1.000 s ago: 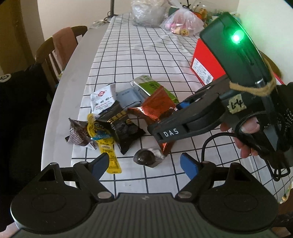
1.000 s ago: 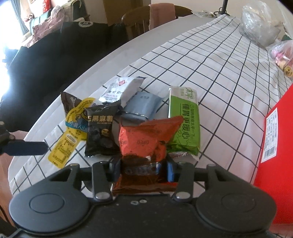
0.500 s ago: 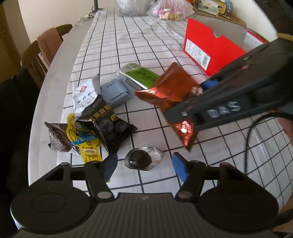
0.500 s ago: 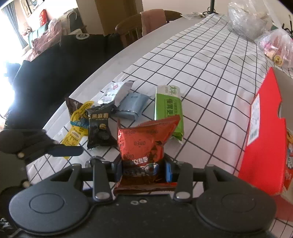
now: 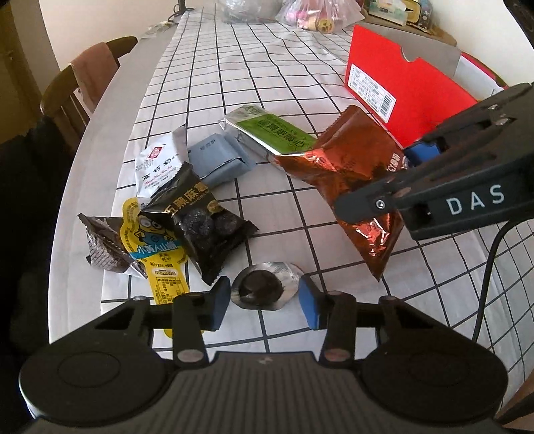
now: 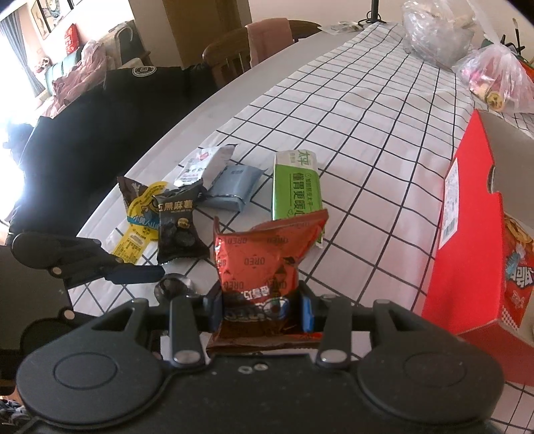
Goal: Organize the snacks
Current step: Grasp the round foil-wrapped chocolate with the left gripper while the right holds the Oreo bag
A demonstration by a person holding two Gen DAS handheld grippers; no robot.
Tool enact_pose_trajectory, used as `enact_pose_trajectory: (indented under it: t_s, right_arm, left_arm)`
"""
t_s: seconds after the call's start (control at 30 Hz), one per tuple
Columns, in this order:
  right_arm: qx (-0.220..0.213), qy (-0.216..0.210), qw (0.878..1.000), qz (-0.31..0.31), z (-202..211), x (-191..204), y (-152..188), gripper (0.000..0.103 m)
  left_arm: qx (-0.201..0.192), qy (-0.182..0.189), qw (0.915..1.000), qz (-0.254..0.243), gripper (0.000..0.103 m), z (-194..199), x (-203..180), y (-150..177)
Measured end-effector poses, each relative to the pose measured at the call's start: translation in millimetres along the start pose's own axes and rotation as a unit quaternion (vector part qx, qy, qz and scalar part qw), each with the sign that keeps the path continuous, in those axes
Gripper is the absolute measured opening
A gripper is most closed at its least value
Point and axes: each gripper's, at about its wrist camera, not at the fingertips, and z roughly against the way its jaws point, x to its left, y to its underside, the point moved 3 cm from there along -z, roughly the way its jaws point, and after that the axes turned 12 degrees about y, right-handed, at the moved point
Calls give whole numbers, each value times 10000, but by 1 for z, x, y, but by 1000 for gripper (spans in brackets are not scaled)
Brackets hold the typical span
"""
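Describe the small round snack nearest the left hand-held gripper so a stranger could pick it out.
On the black-gridded white tablecloth, look at the near end of the snack cluster, just in front of the open left hand-held gripper. There lies a round dark cookie in crinkled silver foil. It is the only round, unprinted piece; its neighbours are printed pouches.

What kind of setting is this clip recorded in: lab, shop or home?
Most likely a home dining area. A long table under a checked tablecloth has wooden chairs beside it, one draped with a pink cloth. The right wrist view also shows a sofa and framed pictures beyond.
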Motion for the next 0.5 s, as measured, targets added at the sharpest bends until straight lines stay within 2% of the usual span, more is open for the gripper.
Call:
enact_pose_trajectory:
  t_s: [0.03,0.07,0.1,0.5]
  right_arm:
    - [-4,9,10000,-1,1,0,0,41]
    - [-8,21,10000,-2,2,0,1,41]
    - [-14,41,10000,-8,3,-1,1,41]
    - [-179,247,9994,-175,35,-13,12,41]
  left_arm:
    - [-5,3,10000,14,42,0,0,0]
    - [-13,0,10000,34,31,1,1,0]
    - [-31,7,10000,40,26,2,1,0]
    - [-129,96,9996,240,23,10,-4,-2]
